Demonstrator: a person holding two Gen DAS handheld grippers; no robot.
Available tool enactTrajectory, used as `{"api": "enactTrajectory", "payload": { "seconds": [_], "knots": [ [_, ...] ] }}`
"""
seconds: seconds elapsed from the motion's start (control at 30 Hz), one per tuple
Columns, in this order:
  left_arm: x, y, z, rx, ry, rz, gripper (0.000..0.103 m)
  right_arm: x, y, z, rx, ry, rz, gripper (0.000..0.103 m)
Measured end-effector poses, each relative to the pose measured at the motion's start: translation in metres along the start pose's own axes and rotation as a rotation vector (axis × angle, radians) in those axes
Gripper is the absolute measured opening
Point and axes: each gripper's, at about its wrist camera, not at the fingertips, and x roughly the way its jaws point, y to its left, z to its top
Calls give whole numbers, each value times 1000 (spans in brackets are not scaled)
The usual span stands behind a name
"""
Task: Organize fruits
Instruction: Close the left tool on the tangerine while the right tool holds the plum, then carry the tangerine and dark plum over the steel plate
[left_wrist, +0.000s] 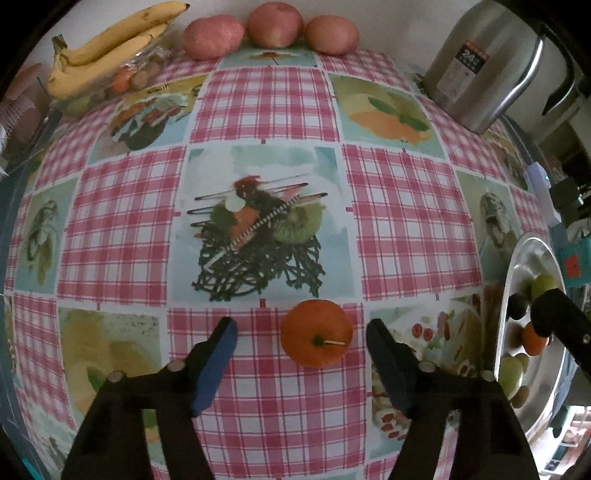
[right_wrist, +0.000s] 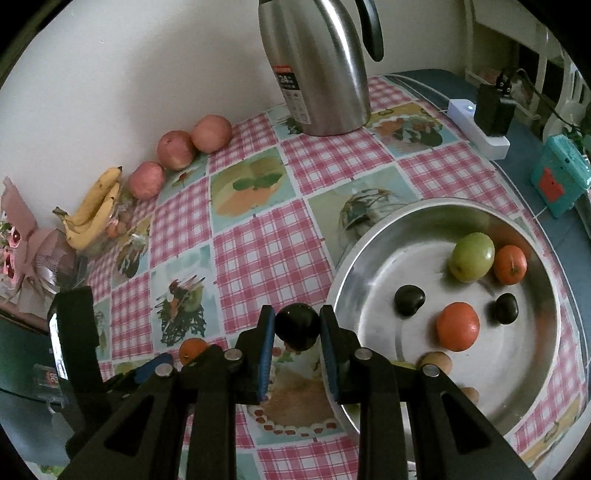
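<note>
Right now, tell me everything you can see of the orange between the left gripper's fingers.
The orange is small, round, bright and smooth-skinned, with a dark green calyx and a pale stem stub pointing right. It rests on the tablecloth, on a pink check. The left gripper straddles it, fingers clear on both sides. Nothing else touches it.

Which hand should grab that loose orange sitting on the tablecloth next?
Left. The left gripper has its jaws open either side of the orange, touching nothing. The right gripper is shut on a dark fruit beside the metal bowl.
</note>
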Motion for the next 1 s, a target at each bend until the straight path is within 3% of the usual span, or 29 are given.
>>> {"api": "enactTrajectory", "payload": {
  "seconds": [0.13, 0.7, 1.0],
  "knots": [
    [1, 1, 4, -8, -9, -35, 39, -1, -1, 0, 7, 1, 10, 26],
    [-59, 3, 7, 15, -148, -20, 39, -4, -8, 1, 49, 2, 40, 26],
    [-80, -16, 4, 70, -200, -5, 39, -4, -32, 5, 124, 3, -5, 26]
  ]
}}
